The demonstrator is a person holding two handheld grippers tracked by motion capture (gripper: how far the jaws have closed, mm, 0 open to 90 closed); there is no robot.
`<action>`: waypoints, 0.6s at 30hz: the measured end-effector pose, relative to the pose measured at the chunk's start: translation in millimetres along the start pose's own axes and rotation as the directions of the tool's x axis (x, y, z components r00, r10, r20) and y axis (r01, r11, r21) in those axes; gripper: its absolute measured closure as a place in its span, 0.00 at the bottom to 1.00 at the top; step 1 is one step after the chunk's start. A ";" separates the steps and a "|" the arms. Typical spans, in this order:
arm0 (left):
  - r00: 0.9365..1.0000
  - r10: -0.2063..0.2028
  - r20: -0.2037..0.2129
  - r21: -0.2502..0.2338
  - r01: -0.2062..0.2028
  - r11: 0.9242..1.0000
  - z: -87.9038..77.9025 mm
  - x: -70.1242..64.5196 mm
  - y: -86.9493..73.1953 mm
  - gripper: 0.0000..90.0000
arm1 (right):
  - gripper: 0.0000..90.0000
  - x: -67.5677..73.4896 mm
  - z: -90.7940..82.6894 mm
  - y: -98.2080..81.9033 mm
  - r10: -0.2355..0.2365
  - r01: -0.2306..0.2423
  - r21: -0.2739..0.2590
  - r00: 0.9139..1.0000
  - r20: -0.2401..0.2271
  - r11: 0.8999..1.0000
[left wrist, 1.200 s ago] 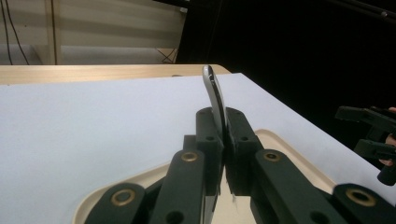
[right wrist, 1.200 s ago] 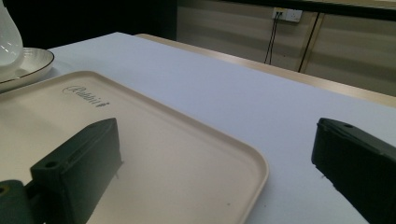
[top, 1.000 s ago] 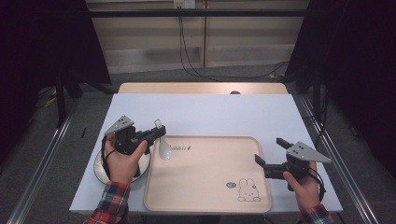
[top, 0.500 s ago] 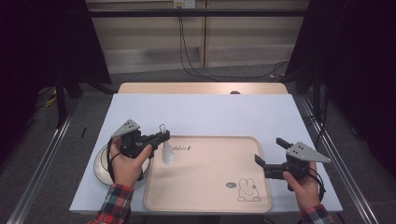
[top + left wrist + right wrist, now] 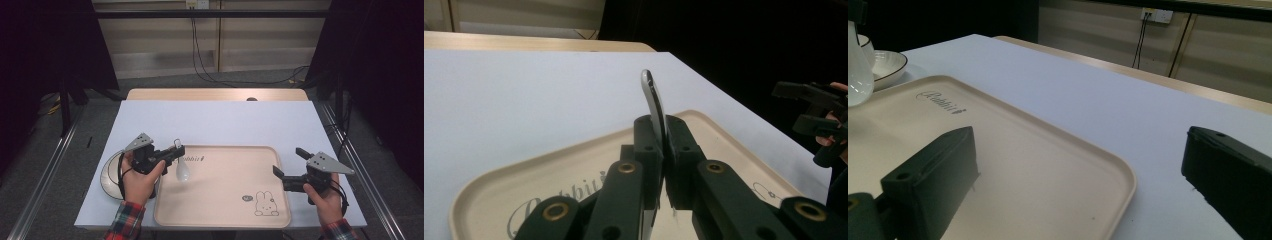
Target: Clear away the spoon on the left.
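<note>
Gripping a white ceramic spoon [image 5: 183,171] by its handle, the left gripper [image 5: 176,151] is hovering over a beige rectangular tray [image 5: 225,220].
The right gripper [image 5: 286,168] is waiting at the tray's right edge, jaws spread apart.

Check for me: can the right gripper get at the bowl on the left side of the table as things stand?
Probably not directly. The bowl lies off the tray's left edge, and the left hand, with the left gripper shut on a white spoon, sits right over it. The open right gripper is across the tray.
</note>
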State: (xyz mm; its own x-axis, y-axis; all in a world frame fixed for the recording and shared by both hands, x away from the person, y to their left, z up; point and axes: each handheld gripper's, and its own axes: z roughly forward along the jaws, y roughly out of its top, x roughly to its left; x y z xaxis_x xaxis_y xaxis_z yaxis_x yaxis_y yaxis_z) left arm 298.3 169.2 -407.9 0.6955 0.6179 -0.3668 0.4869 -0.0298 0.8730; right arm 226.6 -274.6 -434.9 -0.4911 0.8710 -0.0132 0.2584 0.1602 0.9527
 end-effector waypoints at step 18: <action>1.000 -0.009 0.021 0.058 0.008 0.998 7.1 -7.4 -19.3 0.95 | 0.01 -1.0 -0.7 0.1 0.005 -0.005 0.002 1.000 0.003 1.000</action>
State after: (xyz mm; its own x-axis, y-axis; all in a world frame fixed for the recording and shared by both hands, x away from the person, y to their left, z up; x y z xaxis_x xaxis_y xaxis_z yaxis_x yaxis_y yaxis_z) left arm 287.5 159.6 -424.4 0.7016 0.6019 -0.3815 0.5222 -0.0699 0.8500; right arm 226.6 -275.7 -434.5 -0.4870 0.8733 -0.0095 0.2626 0.1568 0.9521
